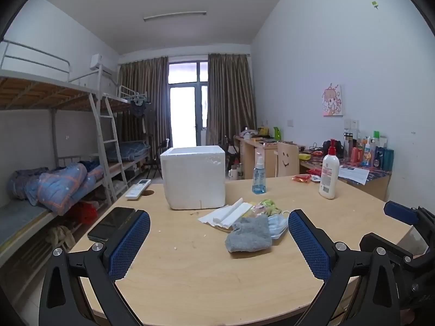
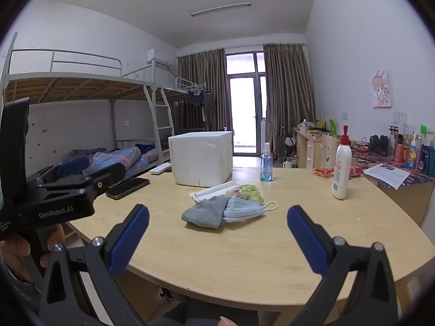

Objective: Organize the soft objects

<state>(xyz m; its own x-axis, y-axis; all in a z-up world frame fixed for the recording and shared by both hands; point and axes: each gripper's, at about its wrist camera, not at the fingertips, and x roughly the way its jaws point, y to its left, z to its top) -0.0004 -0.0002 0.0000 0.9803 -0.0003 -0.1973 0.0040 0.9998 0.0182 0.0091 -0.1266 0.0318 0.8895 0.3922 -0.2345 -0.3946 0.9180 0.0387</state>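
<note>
Textured blue pads, knitted grey sock, pleated mask

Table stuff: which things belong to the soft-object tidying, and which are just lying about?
Job:
grey sock
face mask
foam sheets
snack packets
foam box

Lying about:
phone
remote
spray bottle
lotion bottle

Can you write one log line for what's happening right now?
left gripper: open, empty | right gripper: open, empty | grey fabric sock, pale blue face mask: on table | white foam box: untouched
</note>
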